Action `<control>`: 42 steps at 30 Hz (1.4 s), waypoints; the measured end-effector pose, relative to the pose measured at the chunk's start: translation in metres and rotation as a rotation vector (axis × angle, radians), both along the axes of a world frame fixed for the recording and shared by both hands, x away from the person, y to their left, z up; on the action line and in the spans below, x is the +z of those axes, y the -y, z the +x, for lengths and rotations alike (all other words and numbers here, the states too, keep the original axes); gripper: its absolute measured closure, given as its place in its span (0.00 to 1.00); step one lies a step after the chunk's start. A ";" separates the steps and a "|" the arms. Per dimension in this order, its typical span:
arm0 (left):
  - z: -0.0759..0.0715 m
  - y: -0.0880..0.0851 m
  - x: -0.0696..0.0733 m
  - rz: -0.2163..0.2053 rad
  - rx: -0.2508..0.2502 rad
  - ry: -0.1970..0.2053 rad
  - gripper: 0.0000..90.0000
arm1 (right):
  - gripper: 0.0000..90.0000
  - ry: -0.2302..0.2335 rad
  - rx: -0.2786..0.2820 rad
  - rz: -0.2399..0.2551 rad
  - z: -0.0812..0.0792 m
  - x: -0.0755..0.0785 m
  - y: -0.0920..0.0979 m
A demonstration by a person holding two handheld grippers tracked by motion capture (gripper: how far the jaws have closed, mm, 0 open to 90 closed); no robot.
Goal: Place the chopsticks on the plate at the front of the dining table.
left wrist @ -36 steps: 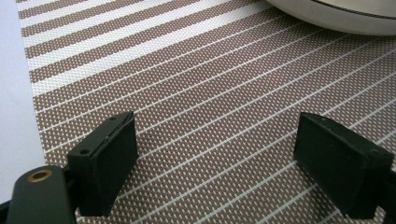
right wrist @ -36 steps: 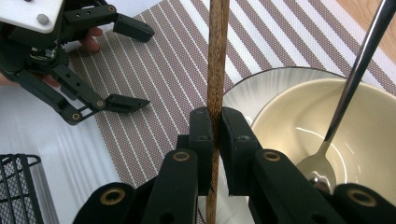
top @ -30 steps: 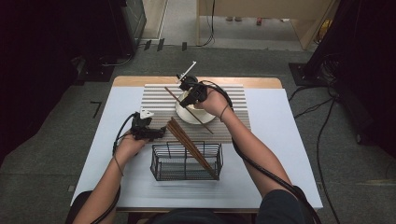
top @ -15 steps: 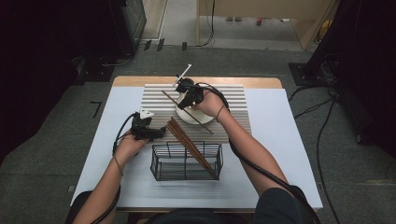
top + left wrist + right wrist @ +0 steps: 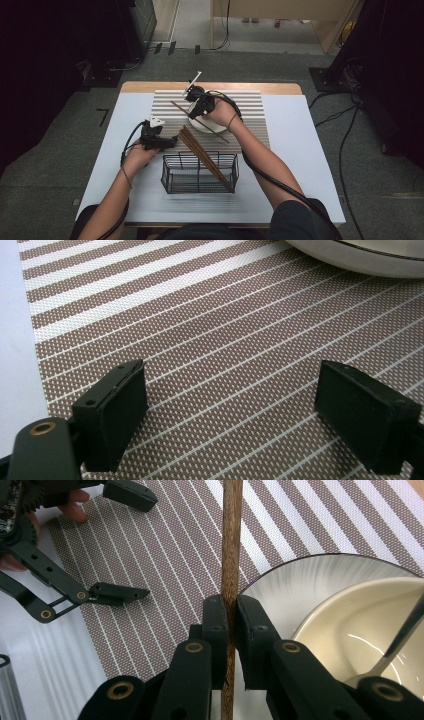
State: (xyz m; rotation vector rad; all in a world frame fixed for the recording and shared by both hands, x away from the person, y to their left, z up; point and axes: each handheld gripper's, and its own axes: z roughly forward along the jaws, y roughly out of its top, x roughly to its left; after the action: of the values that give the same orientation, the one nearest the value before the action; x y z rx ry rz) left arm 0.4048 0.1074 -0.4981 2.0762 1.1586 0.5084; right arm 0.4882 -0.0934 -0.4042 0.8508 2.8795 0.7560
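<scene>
Nearest, a black wire basket [image 5: 199,172] on the white table [image 5: 300,165], with a bundle of brown chopsticks [image 5: 205,160] leaning out of it toward the far left, tips resting over the rim. Just left of that bundle, the left gripper [image 5: 167,142], jaws spread wide over bare striped placemat [image 5: 210,340] and pinching nothing (edge of the white dish just ahead in the left gripper view). Farther on, the right gripper [image 5: 233,625], jaws pressed together on a single wooden chopstick [image 5: 231,555], clamped partway along its length so that both ends stick out; seen from above as a thin brown line [image 5: 200,121] slanting across the white bowl [image 5: 200,124] on the placemat. Inside the bowl, a cream inner dish [image 5: 360,630] and what looks like a metal utensil handle [image 5: 405,630].

Judged from this: light, stiff, narrow, fairly smooth wood, so little weight to fight but easy to swivel between flat pads. Best gripped near the middle for balance, squarely across the pads, as now. Likely to pivot if an end bumps the bowl rim or the basket wires. Bowl probably ceramic, so worth keeping clear of knocks.
</scene>
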 end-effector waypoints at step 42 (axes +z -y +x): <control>0.000 0.000 0.000 -0.001 0.001 0.001 0.15 | 0.94 -0.037 -0.017 -0.053 0.000 -0.024 -0.006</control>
State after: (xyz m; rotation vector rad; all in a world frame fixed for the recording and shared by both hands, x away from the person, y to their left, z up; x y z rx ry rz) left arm 0.4048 0.1074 -0.4982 2.0744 1.1595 0.5097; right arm 0.4885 -0.0877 -0.4277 0.8916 2.9067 0.6669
